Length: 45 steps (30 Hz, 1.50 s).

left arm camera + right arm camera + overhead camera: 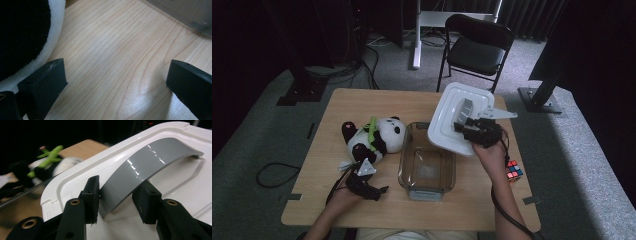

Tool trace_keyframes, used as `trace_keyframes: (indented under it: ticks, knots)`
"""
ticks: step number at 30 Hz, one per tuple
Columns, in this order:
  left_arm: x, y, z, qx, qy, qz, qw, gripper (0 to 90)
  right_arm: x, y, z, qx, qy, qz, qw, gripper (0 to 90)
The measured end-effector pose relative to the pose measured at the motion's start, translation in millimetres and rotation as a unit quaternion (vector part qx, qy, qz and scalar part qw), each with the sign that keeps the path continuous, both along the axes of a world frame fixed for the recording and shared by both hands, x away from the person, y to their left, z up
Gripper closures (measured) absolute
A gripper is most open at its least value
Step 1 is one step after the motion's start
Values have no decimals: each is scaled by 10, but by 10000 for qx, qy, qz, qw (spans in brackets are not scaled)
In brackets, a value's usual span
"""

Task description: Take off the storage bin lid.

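1. right gripper [468, 125] clamps the grey handle [147, 167] of the white lid [452, 107]; in the right gripper view both jaws press the handle's sides.
2. lid is held off the table [362, 102], tilted, its low edge over the dish's 1 o'clock corner, its high edge toward the chair [477, 47].
3. glass dish [428, 162] sits uncovered at table centre, long axis running 12 to 6 o'clock; nothing visible inside.
4. left gripper [379, 190] rests at the dish's 8 o'clock, near the table's front edge; jaws stand wide apart, nothing between them. left gripper view shows bare wood between the jaws.
5. panda [372, 137] lies at the dish's 10 o'clock, just beside its left wall, a green strap across its body. in the left gripper view its fur sits right by one jaw; contact cannot be told.
6. cube [513, 170] lies at the dish's 3 o'clock, at the table's right edge, just beside the right forearm.
7. cables trail from both grippers toward the table's front edge.
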State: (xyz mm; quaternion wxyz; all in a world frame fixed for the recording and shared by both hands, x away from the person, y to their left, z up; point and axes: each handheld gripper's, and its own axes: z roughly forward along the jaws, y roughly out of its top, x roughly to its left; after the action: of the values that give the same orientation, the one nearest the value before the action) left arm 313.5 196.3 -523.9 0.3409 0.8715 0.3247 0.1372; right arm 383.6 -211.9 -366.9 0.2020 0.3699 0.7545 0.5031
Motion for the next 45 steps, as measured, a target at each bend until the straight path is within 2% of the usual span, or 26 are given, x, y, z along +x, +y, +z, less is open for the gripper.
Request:
trace_keyframes:
  ticks: [7,12,17,24,29,35,39,41,45]
  knots:
    - [-2,-1,-1,-12,19,6,10000,33,258,-227,-28,-47,52,-445,9990,574]
    - [-2,-1,-1,-8,18,5,10000,33,416,-379,-61,-38,96,-783,9969,574]
    - [-2,-1,-1,-11,18,6,10000,33,532,-451,-115,-100,128,-1050,9943,574]
    - [-2,-1,0,-8,19,5,10000,33,694,-418,-371,-189,354,-1354,9900,574]
    - [-2,-1,0,-7,19,5,10000,33,745,-379,-569,-103,473,-1500,9875,574]
    - [-2,-1,-1,-10,19,6,10000,33,752,-323,-771,132,655,-1513,9862,574]
    - [-2,-1,-1,-10,18,5,10000,33,765,-257,-935,86,820,-1475,9856,574]
    - [-2,-2,-1,-12,19,7,10000,33,766,-249,-965,96,833,-1490,9853,574]
    - [-1,0,-1,-10,20,-2,10000,33,799,-226,-1155,214,1052,-1487,9830,574]
